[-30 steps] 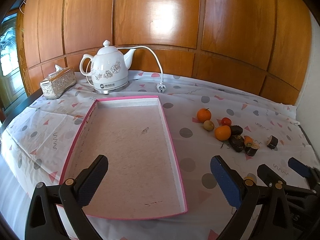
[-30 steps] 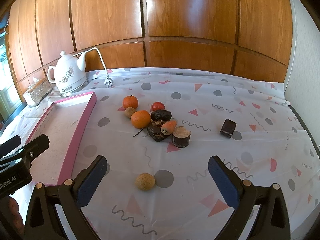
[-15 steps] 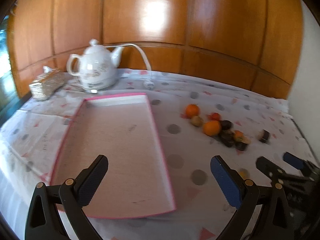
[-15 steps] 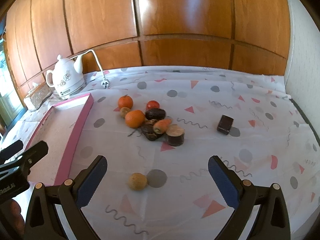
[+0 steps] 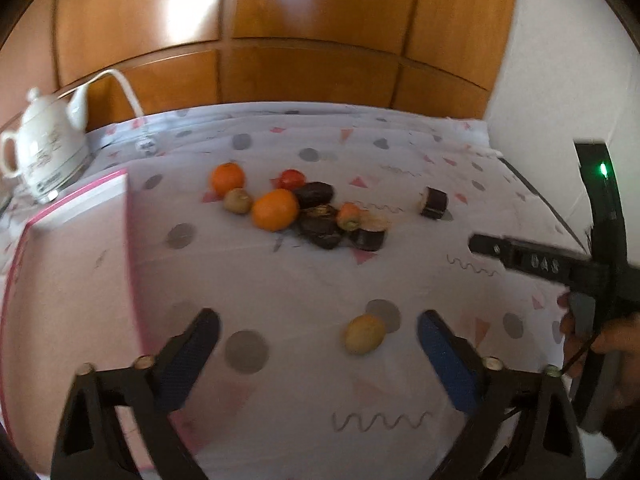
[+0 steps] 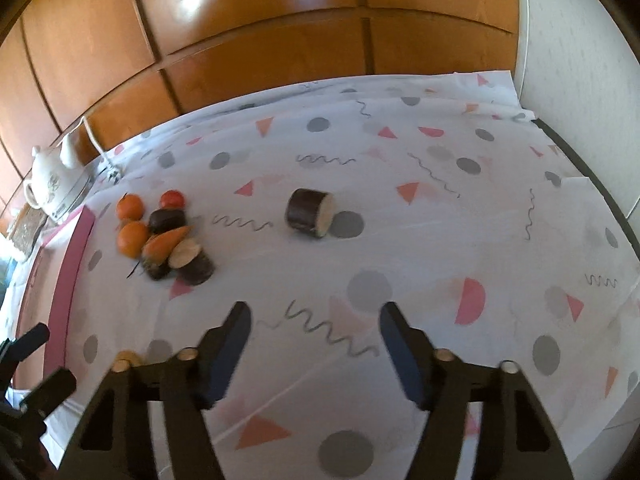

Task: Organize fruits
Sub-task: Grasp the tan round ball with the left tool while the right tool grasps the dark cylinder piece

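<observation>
My left gripper (image 5: 320, 344) hangs over the cloth with its jaws closing. A small yellow-brown fruit (image 5: 365, 334) lies between the fingers, nearer the right one, and neither pad touches it. Beyond it lies a pile: two oranges (image 5: 276, 209), a kiwi (image 5: 237, 201), a tomato (image 5: 291, 179), a carrot (image 5: 348, 214) and dark eggplant pieces (image 5: 320, 224). My right gripper (image 6: 316, 340) is also closing, with only bare cloth between its fingers. A lone eggplant piece (image 6: 310, 212) lies on its side ahead of it. The pink tray (image 5: 80, 240) sits at the left.
A white kettle (image 5: 48, 152) with its cord stands at the back left against the wooden wall. A white wall borders the table (image 6: 500, 240) on the right. The right gripper's body (image 5: 532, 260) and a hand show at the right edge of the left wrist view.
Both views have swung to the right, away from the tray. The yellow-brown fruit now lies between the left fingers, the lone eggplant piece ahead of the right ones. Both pairs of jaws have narrowed.
</observation>
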A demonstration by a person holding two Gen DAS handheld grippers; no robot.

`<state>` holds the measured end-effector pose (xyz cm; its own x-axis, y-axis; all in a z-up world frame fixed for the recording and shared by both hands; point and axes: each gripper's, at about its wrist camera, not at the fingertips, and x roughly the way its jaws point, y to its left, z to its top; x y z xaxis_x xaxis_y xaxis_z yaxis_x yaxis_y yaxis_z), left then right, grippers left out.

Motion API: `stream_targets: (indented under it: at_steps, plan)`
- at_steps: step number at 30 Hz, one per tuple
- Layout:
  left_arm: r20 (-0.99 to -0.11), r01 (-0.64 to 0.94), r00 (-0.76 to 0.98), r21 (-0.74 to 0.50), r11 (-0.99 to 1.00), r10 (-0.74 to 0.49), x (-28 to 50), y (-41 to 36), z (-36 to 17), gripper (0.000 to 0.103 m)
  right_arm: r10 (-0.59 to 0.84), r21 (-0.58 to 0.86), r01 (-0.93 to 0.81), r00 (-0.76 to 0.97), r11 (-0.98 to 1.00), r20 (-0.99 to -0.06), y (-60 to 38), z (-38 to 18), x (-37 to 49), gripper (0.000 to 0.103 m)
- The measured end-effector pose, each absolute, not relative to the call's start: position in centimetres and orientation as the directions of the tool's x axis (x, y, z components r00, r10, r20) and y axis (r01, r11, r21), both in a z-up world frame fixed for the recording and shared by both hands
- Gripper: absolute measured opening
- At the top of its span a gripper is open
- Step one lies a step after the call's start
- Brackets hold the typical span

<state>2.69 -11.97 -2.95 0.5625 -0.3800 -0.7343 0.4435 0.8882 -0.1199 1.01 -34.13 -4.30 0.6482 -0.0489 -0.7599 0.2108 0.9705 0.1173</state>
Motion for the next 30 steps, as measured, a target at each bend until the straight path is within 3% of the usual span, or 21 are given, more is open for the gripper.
stream_targets:
  at_steps: [4, 6, 11, 14, 21, 25, 30]
  plan:
    - [-0.762, 0.489, 0.488, -0.164, 0.856, -0.425, 2.7, -12.8, -4.4, 0.074, -0.03, 0.128, 0.192, 0.655, 0.973, -0.755, -34.6, -3.9, 1.9, 0.05]
    - [-0.77, 0.513, 0.462, -0.173, 0.841, -0.44, 2.6, -12.9, -5.1, 0.072, 0.038, 0.164, 0.133, 0.652, 0.977, -0.758, -33.9, -3.8, 2.3, 0.043]
    - [-0.779, 0.509, 0.442, -0.189, 0.84, -0.444, 2.9, -12.8, -6.1, 0.068, 0.153, 0.173, -0.03, 0.625, 0.984, -0.765, -30.9, -4.6, 2.2, 0.038]
    - [-0.775, 0.521, 0.461, -0.158, 0.839, -0.432, 3.1, -13.4, -6.5, 0.061, 0.139, 0.149, -0.037, 0.627, 0.988, -0.766, -30.2, -5.0, 2.3, 0.038]
    - [-0.764, 0.511, 0.484, -0.149, 0.847, -0.427, 3.8, -13.3, -6.9, 0.026, 0.029, 0.154, 0.129, 0.665, 0.98, -0.746, -33.3, -4.8, 4.1, 0.042]
    - [-0.758, 0.508, 0.488, -0.157, 0.847, -0.433, 3.9, -13.1, -6.9, 0.025, -0.023, 0.128, 0.17, 0.682, 0.977, -0.731, -34.3, -4.7, 5.7, 0.058]
    - [-0.756, 0.49, 0.513, -0.13, 0.862, -0.406, 4.0, -13.1, -7.0, 0.025, -0.064, 0.106, 0.201, 0.688, 0.974, -0.723, -34.6, -4.8, 8.2, 0.058]
